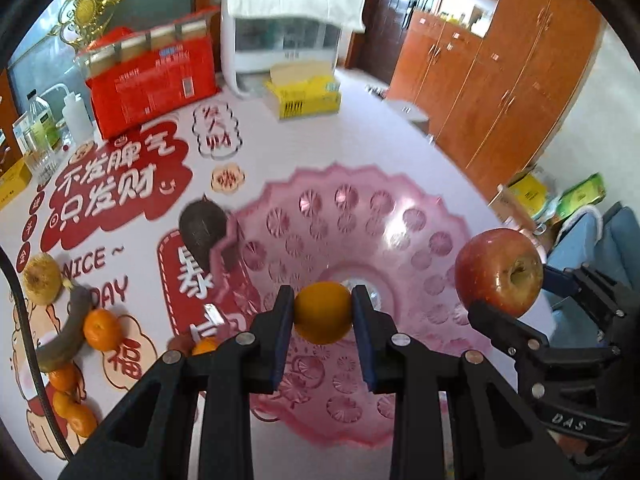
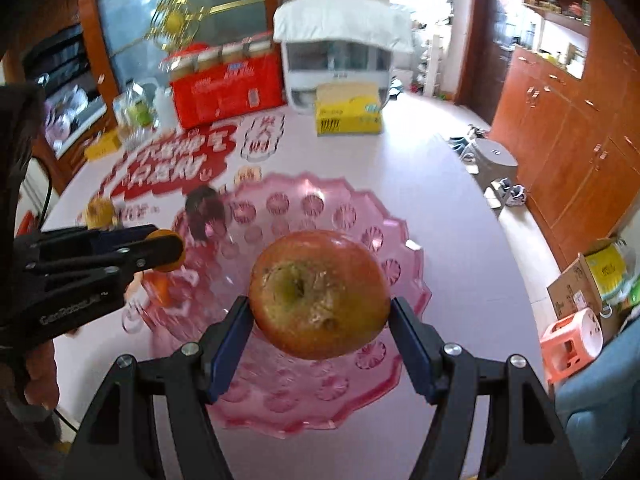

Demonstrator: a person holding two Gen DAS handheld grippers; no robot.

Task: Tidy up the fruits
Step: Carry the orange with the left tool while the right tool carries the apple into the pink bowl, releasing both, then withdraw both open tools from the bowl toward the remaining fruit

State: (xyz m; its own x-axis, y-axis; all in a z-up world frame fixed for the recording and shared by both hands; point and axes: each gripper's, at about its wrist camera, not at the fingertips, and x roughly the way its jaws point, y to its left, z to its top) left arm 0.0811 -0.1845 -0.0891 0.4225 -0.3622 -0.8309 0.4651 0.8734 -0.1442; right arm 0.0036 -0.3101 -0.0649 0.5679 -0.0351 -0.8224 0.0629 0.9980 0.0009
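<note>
My left gripper [image 1: 323, 312] is shut on a small orange [image 1: 323, 313] and holds it above the pink glass fruit bowl [image 1: 400, 216]. My right gripper [image 2: 319, 312] is shut on a red apple [image 2: 319, 294] over the same bowl [image 2: 340, 208]; the apple also shows in the left wrist view [image 1: 498, 272]. On the table left of the bowl lie a dark avocado [image 1: 202, 224], a kiwi [image 1: 41, 278], a browned banana [image 1: 68, 336] and several small oranges [image 1: 102, 329]. The left gripper shows in the right wrist view [image 2: 160, 256].
At the table's far side stand a red package [image 1: 154, 76], a white appliance [image 1: 280, 40], a yellow tissue box [image 1: 304, 92] and bottles [image 1: 44, 128]. Wooden cabinets [image 1: 500, 80] line the right wall. An orange stool [image 2: 572, 340] and cartons stand on the floor at right.
</note>
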